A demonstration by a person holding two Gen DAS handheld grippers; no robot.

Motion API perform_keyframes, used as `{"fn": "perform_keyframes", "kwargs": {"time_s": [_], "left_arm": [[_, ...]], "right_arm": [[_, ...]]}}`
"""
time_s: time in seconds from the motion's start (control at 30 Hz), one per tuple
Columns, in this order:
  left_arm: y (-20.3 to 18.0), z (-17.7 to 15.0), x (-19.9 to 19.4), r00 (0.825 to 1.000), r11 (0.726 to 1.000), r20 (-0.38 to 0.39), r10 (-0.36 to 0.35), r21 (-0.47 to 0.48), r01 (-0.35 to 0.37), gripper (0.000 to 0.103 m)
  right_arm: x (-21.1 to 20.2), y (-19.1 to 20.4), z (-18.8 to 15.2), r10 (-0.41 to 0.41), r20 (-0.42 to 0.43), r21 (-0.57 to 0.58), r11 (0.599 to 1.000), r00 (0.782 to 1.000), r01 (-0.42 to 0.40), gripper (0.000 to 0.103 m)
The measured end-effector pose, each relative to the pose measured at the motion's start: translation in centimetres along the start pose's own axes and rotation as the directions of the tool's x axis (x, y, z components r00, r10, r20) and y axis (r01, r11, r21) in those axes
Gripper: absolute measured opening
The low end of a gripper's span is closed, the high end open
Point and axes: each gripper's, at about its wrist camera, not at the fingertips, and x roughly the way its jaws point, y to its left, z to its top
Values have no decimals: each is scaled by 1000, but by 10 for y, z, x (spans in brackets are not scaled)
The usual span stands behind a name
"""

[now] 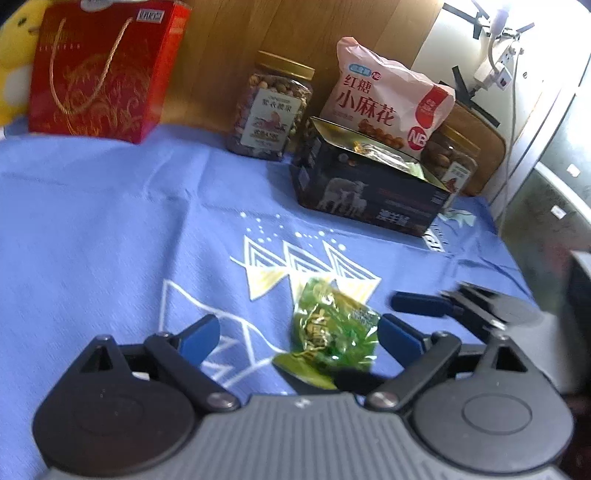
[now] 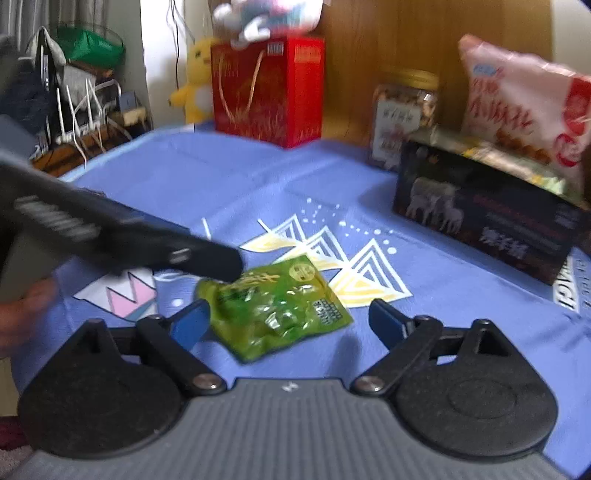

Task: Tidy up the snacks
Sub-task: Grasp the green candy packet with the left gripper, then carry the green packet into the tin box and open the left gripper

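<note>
Green snack packet (image 2: 277, 306) lies loose at frame centre, unboxed; dark box (image 2: 484, 225) upper right holds others. Left gripper (image 1: 299, 328) and right gripper (image 2: 288, 319) both gape wide, gripping nothing.

Bystanders around the blue cloth

A blue tablecloth (image 1: 110, 221) printed with white and yellow triangles covers the surface, and a wooden panel (image 1: 303, 33) rises behind it. A yellow plush toy (image 2: 195, 79) stands at the far left edge, with a white and pink plush (image 2: 258, 18) higher up beside it. Off the surface to the left sit white routers with upright antennas (image 2: 79, 110) and a green bag (image 2: 90, 46). A white power strip with cables (image 1: 496, 70) hangs on the wall to the right.
</note>
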Motion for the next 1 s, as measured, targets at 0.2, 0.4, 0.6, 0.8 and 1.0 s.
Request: {"fn": "perform_keyframes", "kwargs": {"time_s": [0.2,0.4,0.6,0.8,1.0], "left_arm": [[11,-4,0,998,996,-31,-57,-70,55,83],[3,-4,12,999,997,-37,-38,-75,35,83],[-18,5,26,983,982,-69,-171,-89,165,83],[-35,17,58,957,960,-125,-260,-141,242,73],[-53,29,78,939,950,-162,-302,-130,283,54]], "right_arm": [[10,-16,-3,70,1,27,997,998,-70,66],[-6,-15,-15,42,57,90,995,998,-47,55],[-22,-44,-33,5,104,292,956,995,-35,52],[-33,-74,-48,60,166,484,865,984,-135,51],[-41,-74,-45,1,182,469,879,983,-87,51]]}}
